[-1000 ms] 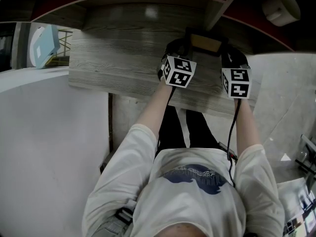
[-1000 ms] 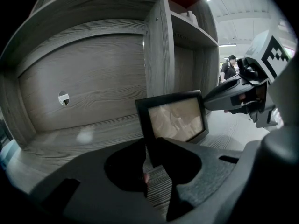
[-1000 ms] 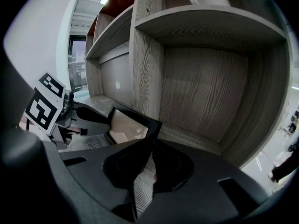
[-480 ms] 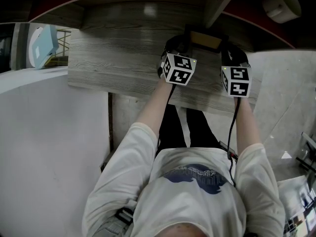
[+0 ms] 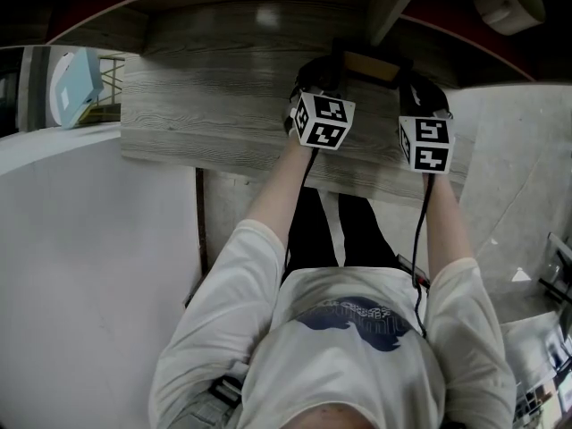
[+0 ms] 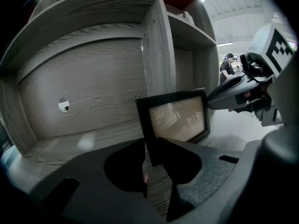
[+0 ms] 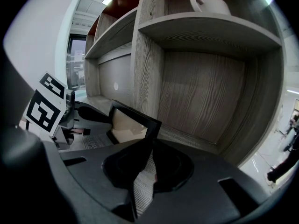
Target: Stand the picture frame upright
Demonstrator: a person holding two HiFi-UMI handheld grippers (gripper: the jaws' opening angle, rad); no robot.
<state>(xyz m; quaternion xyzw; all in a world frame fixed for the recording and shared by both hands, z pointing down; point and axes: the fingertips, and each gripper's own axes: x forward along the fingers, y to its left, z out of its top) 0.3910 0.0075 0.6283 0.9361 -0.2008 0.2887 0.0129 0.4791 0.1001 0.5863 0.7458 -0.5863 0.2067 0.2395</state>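
The left claw [image 6: 149, 148] and right claw [image 7: 152, 146] each pinched a side border of the picture frame [image 6: 177, 118], judged light, stiff, with breakable glazing.

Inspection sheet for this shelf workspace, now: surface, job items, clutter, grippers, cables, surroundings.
Surface: grey wood-grain shelf, with a round hole in its back panel.
Job's things: picture frame, standing near upright.
Clutter: white mug on the shelf above; nothing else seen.
Grippers: left gripper, fingers shut on one side edge of the frame; right gripper, fingers shut on the opposite edge.
Cables: black cable along the right forearm.
Surroundings: white wall; person far off.
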